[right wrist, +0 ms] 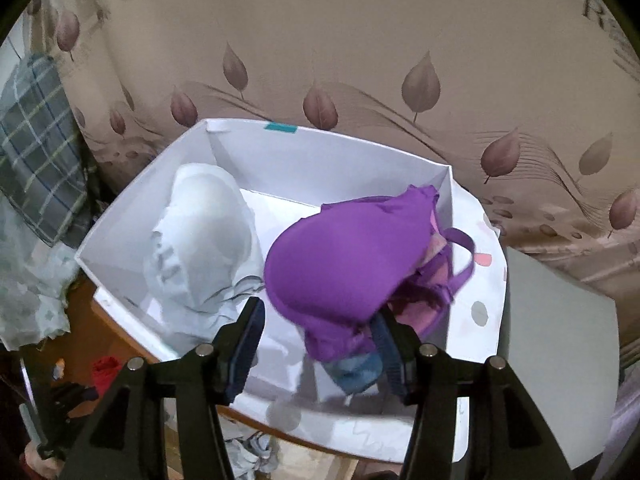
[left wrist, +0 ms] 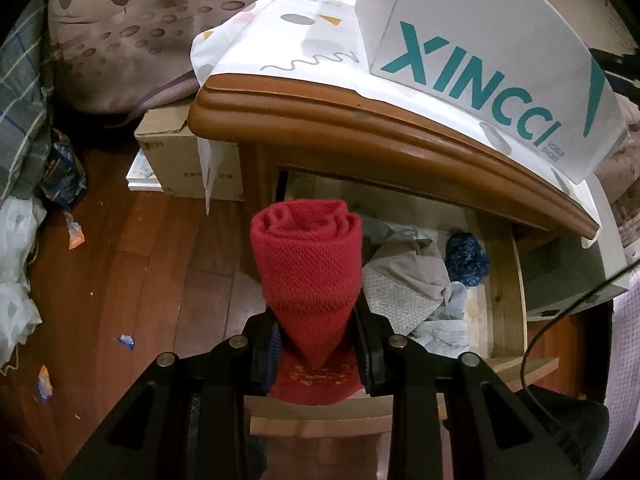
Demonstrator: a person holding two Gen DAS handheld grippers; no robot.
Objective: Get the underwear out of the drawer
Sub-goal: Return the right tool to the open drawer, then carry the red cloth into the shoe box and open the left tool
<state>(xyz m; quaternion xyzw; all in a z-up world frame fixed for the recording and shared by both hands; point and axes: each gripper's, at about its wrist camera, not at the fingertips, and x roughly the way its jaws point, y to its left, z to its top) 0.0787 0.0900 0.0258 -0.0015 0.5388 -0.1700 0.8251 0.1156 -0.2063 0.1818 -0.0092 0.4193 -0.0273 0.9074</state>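
Observation:
My left gripper [left wrist: 318, 346] is shut on a rolled red knit garment [left wrist: 308, 264] and holds it in front of the open wooden drawer [left wrist: 508, 292]. Grey, patterned and blue underwear [left wrist: 408, 276] lies in the drawer. My right gripper [right wrist: 318, 344] is open above a white box [right wrist: 332, 152] on the nightstand. A purple bra [right wrist: 340, 256] lies in the box against the right finger [right wrist: 390, 354]. A pale white bra [right wrist: 204, 236] lies in the box's left part. The red garment also shows small in the right wrist view [right wrist: 105, 374].
The white XINCCI box [left wrist: 480, 60] stands on the nightstand top [left wrist: 360, 108], over a patterned cloth. A cardboard box [left wrist: 176, 152] sits on the wood floor at the left. Paper scraps [left wrist: 74, 234] litter the floor. A leaf-print bedcover [right wrist: 400, 60] lies behind.

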